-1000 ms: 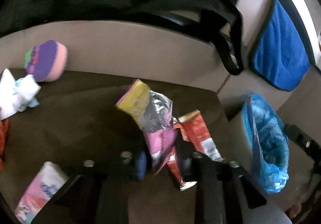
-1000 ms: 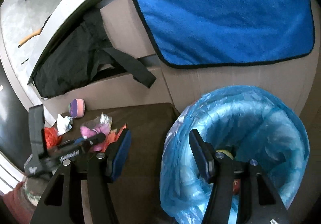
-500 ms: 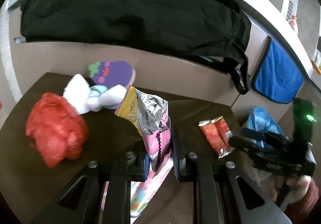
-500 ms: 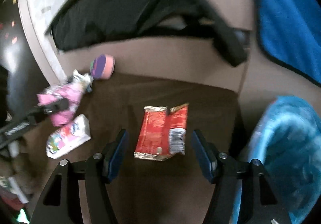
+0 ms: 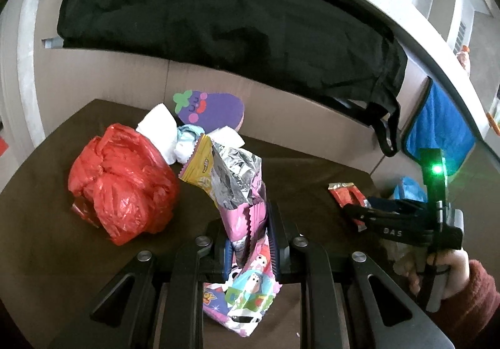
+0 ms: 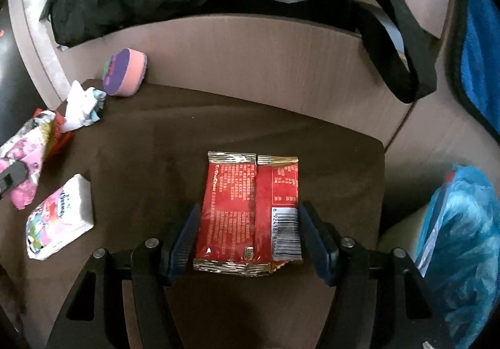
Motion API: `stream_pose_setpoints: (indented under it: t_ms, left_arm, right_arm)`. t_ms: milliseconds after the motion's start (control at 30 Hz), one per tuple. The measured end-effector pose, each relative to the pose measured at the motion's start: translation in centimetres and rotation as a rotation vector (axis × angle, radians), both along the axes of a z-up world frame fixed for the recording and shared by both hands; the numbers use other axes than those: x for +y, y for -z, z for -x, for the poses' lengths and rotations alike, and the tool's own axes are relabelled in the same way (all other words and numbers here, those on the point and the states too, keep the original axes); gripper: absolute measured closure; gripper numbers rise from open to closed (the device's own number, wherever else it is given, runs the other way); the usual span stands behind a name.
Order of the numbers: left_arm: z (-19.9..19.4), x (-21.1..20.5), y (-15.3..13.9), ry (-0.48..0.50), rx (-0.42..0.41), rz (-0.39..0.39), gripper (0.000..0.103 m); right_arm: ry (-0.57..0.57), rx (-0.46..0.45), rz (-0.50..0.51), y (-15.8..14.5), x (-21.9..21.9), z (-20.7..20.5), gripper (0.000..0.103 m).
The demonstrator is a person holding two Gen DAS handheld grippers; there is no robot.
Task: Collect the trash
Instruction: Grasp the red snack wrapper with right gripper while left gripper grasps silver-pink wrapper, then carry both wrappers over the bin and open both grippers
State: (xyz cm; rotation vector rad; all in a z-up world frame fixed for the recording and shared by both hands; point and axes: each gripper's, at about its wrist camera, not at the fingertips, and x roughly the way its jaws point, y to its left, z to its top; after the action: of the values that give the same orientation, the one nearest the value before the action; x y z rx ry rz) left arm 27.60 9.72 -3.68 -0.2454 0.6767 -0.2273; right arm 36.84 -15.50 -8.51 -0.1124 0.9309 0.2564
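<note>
Clamped between the two pads of the left gripper (image 5: 249, 238) is a crinkled pink foil snack wrapper (image 5: 242, 192), held off the dark brown tabletop (image 5: 37, 224) with its long axis running near to far, the torn yellow-and-silver end pointing away and tilted left. Directly beneath it lies a flat pink cartoon-printed tissue pack (image 5: 247, 295). At the far left of the table a crumpled red plastic bag (image 5: 122, 180) sits just beside a wad of white tissue paper (image 5: 162, 133), and behind that a purple eggplant-shaped foam sponge (image 5: 209, 109) leans against the beige back panel (image 5: 109, 73), under a hanging black cloth bag (image 5: 218, 20). Further right, the right gripper (image 6: 248, 235) has its jaws spread wide, straddling a flat red rectangular snack packet (image 6: 250, 208) that lies on the table between the blue pads; whether the pads touch its edges cannot be told. The packet's long axis runs near to far, gold-crimped ends at each extreme, barcode at the near right corner. Off the table's right edge stands a blue plastic-lined trash bin (image 6: 462, 239), with a blue towel (image 6: 481, 45) hanging beyond it.
</note>
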Motion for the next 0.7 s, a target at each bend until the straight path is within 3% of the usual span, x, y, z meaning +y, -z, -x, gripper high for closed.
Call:
stream_pose_setpoints:
  t_ms: [267,367,433,700]
  left_arm:
    - [0.2,0.2,0.1,0.003,0.001,0.015,0.084]
    - [0.2,0.1,-0.1,0.004,-0.003,0.013,0.084]
    - [0.2,0.0,-0.1,0.006,-0.003,0.011,0.084]
    - [0.9,-1.6,-1.1,0.022,-0.022,-0.008,0.084]
  right_arm:
    - [-0.018,0.014,0.04,0.7,0.9,-1.5,0.04]
    - [-0.024,0.015,0.017,0.5,0.6,-1.6,0.049]
    - [-0.036,0.007,0.002,0.2,0.5,-1.0,0.081]
    - [-0.113,-0.044,-0.076,-2.3,0.0,2.2,0.084]
